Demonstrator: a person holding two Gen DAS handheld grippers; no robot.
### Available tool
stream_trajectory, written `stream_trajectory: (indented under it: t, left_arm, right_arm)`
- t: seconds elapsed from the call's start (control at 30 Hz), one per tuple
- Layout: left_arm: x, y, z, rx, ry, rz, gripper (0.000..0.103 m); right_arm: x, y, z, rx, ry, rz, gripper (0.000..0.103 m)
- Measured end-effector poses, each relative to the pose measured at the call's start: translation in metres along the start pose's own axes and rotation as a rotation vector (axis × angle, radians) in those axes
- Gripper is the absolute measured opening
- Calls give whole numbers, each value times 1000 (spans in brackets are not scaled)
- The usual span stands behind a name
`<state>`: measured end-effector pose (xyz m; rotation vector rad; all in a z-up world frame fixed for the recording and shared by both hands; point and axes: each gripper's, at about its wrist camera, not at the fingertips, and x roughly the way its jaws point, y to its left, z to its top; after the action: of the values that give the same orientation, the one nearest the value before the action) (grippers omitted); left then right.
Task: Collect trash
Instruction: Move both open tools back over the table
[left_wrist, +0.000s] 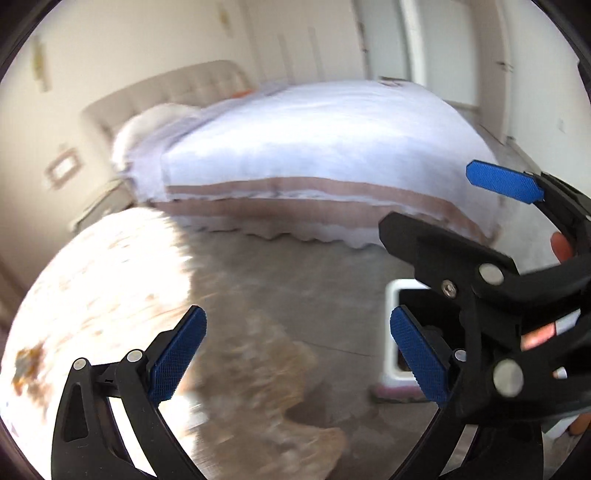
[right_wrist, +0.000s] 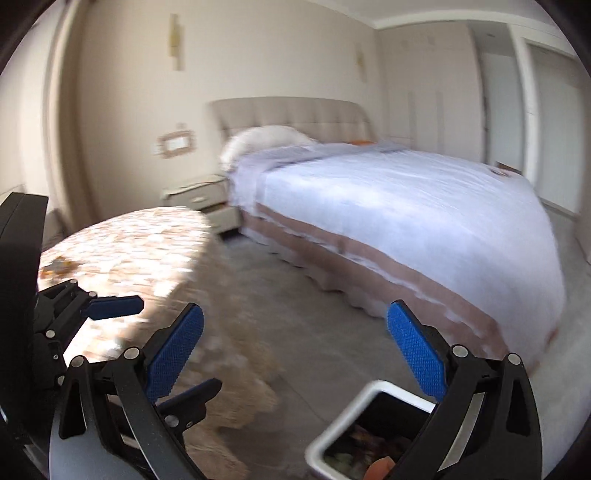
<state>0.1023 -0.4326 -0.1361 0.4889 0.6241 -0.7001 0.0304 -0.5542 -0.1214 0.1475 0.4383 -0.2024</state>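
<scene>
My left gripper (left_wrist: 297, 350) is open and empty, held above the floor beside a round patterned table (left_wrist: 92, 295). My right gripper (right_wrist: 295, 350) is open and empty too; it also shows at the right of the left wrist view (left_wrist: 428, 192). A white trash bin (right_wrist: 369, 435) stands on the floor just below the right gripper, with mixed trash inside (right_wrist: 369, 450). The bin also shows in the left wrist view (left_wrist: 395, 332), partly hidden behind the right gripper. An orange-brown scrap (right_wrist: 59, 267) lies on the table top; it also shows in the left wrist view (left_wrist: 27, 363).
A large bed (right_wrist: 406, 206) with a white cover fills the far side. A nightstand (right_wrist: 199, 199) stands by the headboard. A tan fringed table skirt (right_wrist: 243, 391) hangs to the grey floor (right_wrist: 314, 325). Wardrobe doors (right_wrist: 498, 92) line the far right wall.
</scene>
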Motion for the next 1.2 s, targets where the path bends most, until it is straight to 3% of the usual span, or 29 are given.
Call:
stream_trajectory:
  t: [0.2,0.73,1.0,1.2]
  left_arm:
    - [-36,60,-22,-123,-33,101,98]
    - [-120,193,-90,-287,-72,363,98]
    - [-147,266,-140,-373,-45,440,98]
    - [-157,315,-177,-427,-9,457,98]
  right_arm:
    - [3,61,14,-96,-18,112,99]
    - [1,209,41,-258,-32,326,99]
    - [9,292,41,-372,-5,441,99]
    - [32,343,37,-409,47,508,99]
